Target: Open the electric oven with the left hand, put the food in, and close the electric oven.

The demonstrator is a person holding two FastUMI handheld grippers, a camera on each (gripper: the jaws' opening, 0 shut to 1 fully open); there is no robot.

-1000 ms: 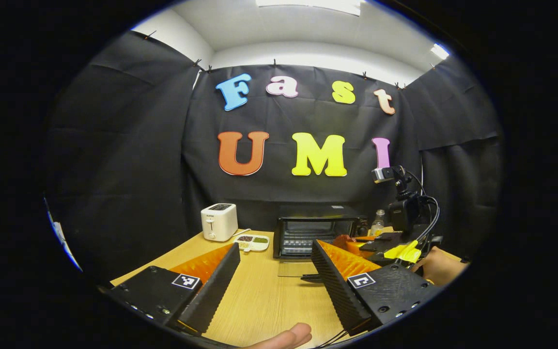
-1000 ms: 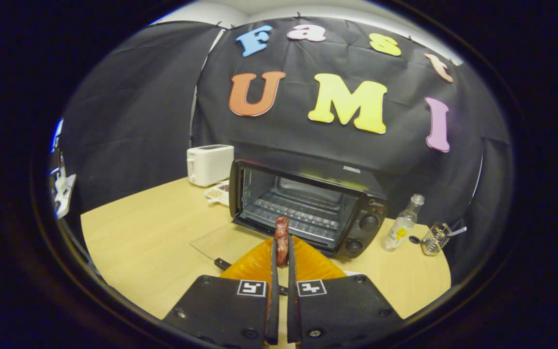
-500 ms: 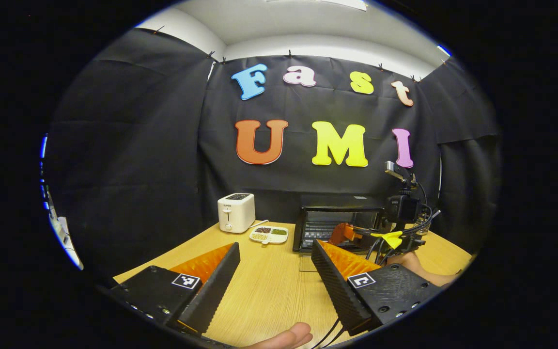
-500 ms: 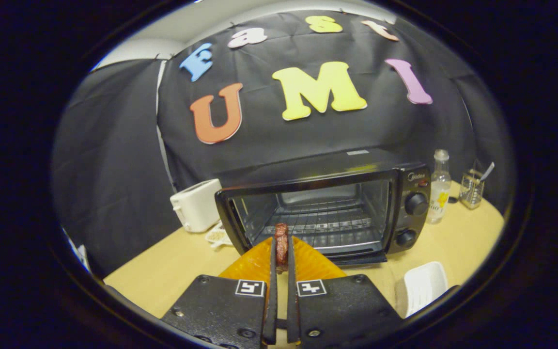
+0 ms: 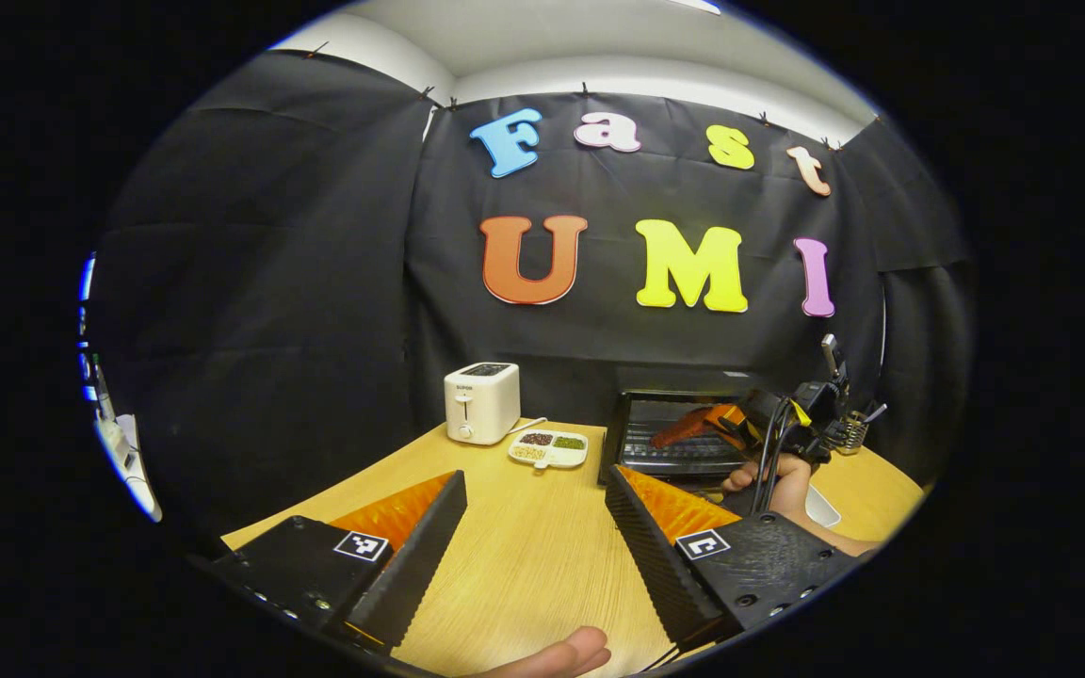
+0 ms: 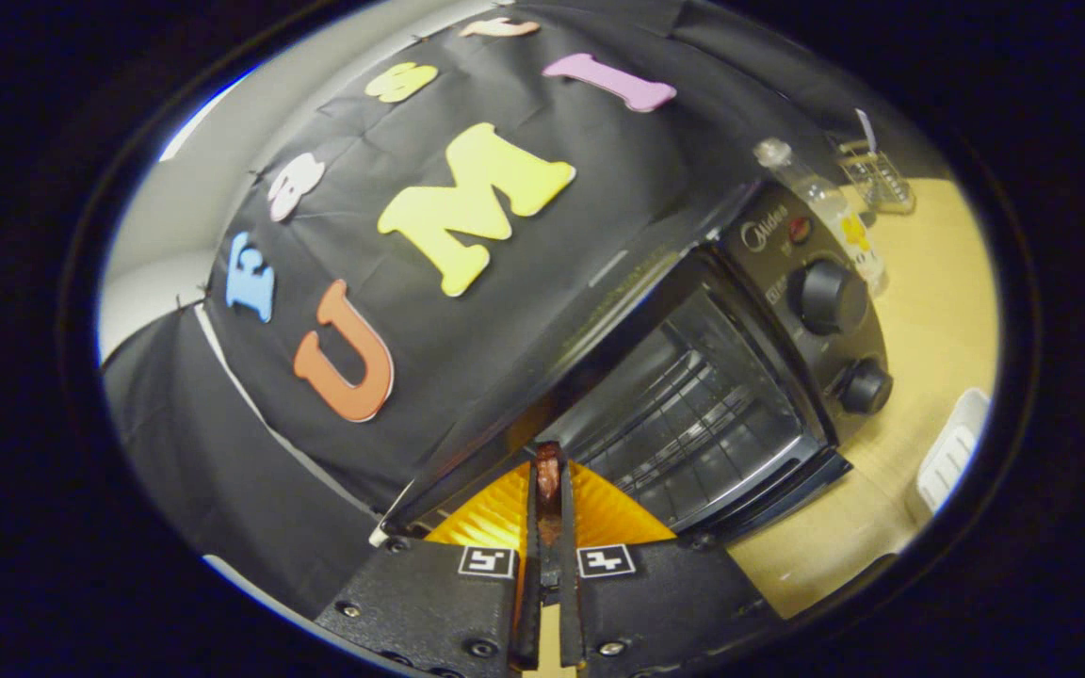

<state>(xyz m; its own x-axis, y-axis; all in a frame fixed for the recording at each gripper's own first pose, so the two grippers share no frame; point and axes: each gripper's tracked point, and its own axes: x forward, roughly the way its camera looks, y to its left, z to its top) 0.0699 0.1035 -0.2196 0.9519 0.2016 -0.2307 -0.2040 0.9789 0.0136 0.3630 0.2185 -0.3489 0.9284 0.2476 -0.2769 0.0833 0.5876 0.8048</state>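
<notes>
Right gripper (image 6: 547,490) is clamped on the food (image 6: 547,468), a small reddish-brown piece at bottom center of the right gripper view, at the open mouth of the electric oven (image 6: 693,395). Food looks light, soft and thin, so the 2-finger pinch across its middle should suffice; squeezing harder risks crushing it. Left gripper (image 5: 533,537), fingers apart and holding nothing, sits low in the left gripper view over the table (image 5: 524,565).

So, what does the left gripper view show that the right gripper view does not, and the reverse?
Left gripper view: the left gripper, open over the table; a white toaster; a divided dish beside it; a hand holding the right gripper at the oven.
Right gripper view: the food pinched between that gripper's fingers, the wire rack, the upper knob, a bottle.
Both: the oven, standing open, and the wooden table.
</notes>
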